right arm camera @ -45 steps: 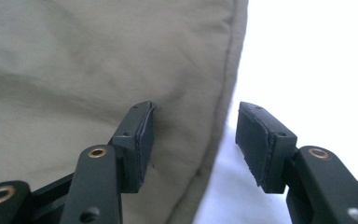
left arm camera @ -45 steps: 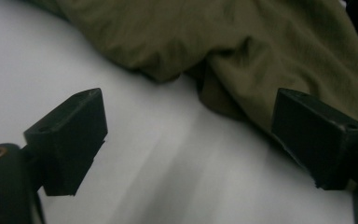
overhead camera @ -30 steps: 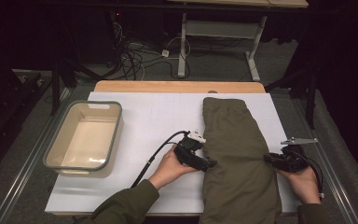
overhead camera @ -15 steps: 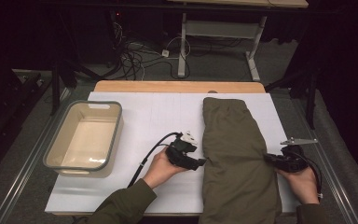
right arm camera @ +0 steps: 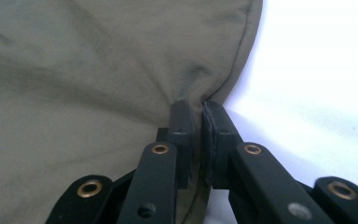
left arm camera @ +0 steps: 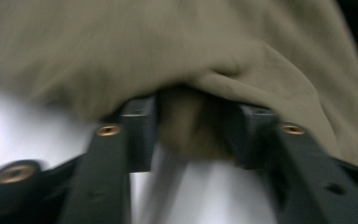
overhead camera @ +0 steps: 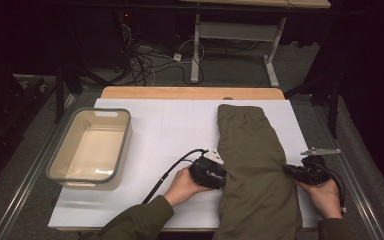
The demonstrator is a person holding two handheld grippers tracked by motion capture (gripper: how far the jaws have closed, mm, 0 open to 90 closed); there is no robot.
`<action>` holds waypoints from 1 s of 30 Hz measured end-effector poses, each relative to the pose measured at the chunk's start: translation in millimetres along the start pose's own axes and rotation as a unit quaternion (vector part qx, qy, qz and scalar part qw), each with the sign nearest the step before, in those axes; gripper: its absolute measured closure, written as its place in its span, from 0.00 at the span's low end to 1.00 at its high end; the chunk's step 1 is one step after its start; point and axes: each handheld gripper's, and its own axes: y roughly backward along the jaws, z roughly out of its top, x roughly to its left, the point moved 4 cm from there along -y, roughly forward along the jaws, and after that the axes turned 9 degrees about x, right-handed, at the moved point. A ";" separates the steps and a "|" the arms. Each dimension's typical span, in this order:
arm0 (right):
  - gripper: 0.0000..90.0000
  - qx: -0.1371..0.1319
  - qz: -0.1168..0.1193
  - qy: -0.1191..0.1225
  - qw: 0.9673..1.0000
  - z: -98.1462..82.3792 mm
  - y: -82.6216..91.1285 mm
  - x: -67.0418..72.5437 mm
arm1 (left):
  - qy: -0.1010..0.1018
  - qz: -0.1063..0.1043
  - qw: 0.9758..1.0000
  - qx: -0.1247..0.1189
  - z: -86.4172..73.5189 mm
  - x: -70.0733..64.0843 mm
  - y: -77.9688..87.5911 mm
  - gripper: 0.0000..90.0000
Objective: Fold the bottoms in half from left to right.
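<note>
An olive garment (overhead camera: 255, 150), folded into a long strip, lies on the right half of the white table top (overhead camera: 170, 130). My left gripper (overhead camera: 225, 177) is at its left edge. In the left gripper view its jaws (left arm camera: 191, 130) have just been closing and now pinch a bunched fold of the garment (left arm camera: 168, 46). My right gripper (overhead camera: 286, 170) is at the garment's right edge. In the right gripper view that gripper (right arm camera: 198, 116) is shut on the hem of the garment (right arm camera: 74, 70).
A beige bin with a grey rim (overhead camera: 97, 110) stands on the left of the table, nothing in it. The table's wooden far edge (overhead camera: 190, 92) lies beyond. Cables and a desk frame (overhead camera: 230, 35) are on the floor behind.
My left hand drew a little to the left, then came back right against the garment's left edge. The right hand and the garment kept still.
</note>
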 end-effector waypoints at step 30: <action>0.96 0.003 -0.009 0.005 1.000 0.6 -0.2 0.3 | 0.028 0.036 0.996 0.073 -58.4 15.3 67.2 0.93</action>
